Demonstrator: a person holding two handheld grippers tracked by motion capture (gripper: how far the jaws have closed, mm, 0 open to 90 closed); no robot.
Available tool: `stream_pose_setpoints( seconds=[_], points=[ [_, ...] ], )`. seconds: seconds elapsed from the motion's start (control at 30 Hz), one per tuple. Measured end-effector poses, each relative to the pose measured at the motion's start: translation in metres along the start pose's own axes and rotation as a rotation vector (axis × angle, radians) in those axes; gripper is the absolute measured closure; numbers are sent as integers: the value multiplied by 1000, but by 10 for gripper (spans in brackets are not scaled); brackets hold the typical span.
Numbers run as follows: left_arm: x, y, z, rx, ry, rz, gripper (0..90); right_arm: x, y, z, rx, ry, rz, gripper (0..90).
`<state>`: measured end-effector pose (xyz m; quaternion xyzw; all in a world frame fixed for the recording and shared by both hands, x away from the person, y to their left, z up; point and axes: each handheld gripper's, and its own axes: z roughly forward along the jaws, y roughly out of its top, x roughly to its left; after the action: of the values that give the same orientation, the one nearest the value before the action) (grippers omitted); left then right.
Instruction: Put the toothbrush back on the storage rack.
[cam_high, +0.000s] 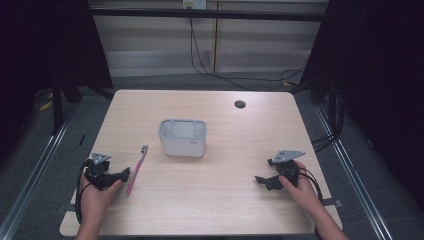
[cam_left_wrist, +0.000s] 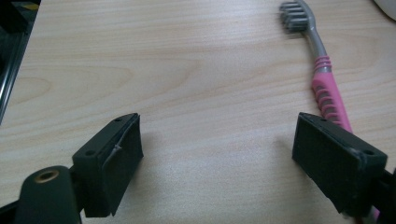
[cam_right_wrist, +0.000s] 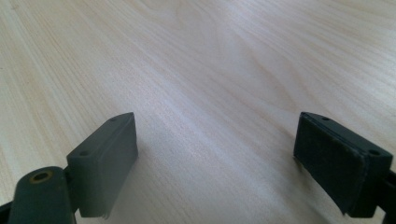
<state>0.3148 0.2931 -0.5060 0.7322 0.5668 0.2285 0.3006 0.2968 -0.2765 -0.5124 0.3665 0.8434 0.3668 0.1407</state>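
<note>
A pink toothbrush (cam_high: 136, 170) with a grey head lies flat on the wooden table (cam_high: 215, 210), left of centre. My left gripper (cam_high: 120, 176) rests low on the table just left of it, held in a hand. In the left gripper view the jaws stand wide apart with bare wood between them, and the toothbrush (cam_left_wrist: 322, 74) runs past the right jaw's outer side. A white rectangular holder (cam_high: 183, 138) stands upright at mid-table. My right gripper (cam_high: 261, 181) sits near the table's right front, jaws wide apart over bare wood.
A small dark round hole (cam_high: 240, 104) marks the table's far right. Cables (cam_high: 210, 70) trail on the floor behind the table. Metal rails (cam_high: 35, 165) run along both sides.
</note>
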Motion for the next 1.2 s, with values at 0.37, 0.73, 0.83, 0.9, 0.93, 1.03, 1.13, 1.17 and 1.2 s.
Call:
stream_pose_setpoints(
  seconds=[0.37, 0.73, 0.83, 0.9, 0.93, 1.03, 1.13, 1.17, 1.2],
  points=[
    [-1, 12, -5, 108, -12, -7, 253, 0, 0, 0, 0, 0, 0, 127],
    [-4, 24, -12, 189, -49, 3, 274, 0, 0, 0, 0, -1, 2, 127],
    [-6, 27, -13, 207, -61, 7, 279, 0, 0, 0, 0, -1, 2, 127],
    [-8, 31, -13, 224, -79, 8, 283, 0, 0, 0, 0, -1, 2, 127],
    [-9, 33, -13, 233, -83, 13, 285, 0, 0, 0, 0, -1, 2, 127],
    [-10, 38, -12, 241, -85, 22, 289, 0, 0, 0, 0, -1, 2, 127],
    [-14, 43, -9, 254, -117, 9, 294, 0, 0, 0, 0, -1, 2, 127],
    [-16, 45, -7, 254, -118, 4, 297, 0, 0, 0, 0, -1, 2, 127],
    [-17, 47, -6, 258, -116, 20, 297, 0, 0, 0, 0, -1, 2, 127]
  ],
)
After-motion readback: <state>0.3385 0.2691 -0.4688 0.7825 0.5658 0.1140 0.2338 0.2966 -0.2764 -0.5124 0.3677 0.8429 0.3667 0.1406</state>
